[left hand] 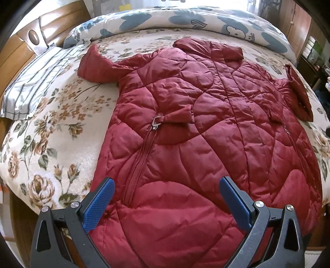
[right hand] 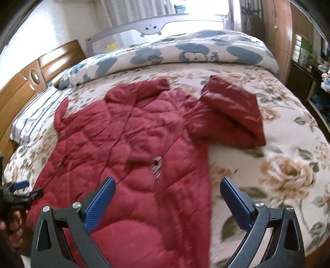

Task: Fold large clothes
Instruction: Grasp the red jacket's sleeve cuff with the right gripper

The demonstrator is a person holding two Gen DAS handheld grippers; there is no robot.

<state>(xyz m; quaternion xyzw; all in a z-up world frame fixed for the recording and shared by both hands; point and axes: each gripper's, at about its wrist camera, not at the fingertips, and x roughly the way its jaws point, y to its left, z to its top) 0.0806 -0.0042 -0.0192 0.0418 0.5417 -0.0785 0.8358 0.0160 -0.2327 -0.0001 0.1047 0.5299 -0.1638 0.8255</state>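
Both claws hang spread and empty, left claw (left hand: 167, 198) over the hem, right claw (right hand: 167, 199) at its edge, as the puffy, slick red quilted coat (left hand: 206, 127) lies flat on the bed (left hand: 61, 148) — light, soft, best pinched along hem corners.

Daylight from blown-out window (right hand: 214, 8), fisheye-bent edges, right view blurred

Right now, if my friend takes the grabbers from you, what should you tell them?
Left gripper: open, empty, above the coat's hem end.
Right gripper: open, empty, over the coat's right edge.
The red quilted coat lies spread flat on the flowered bedspread, collar toward the rolled duvet. Its right sleeve lies out to the side.
Done: coat laid out.
Left: every fold, probably sleeves first.
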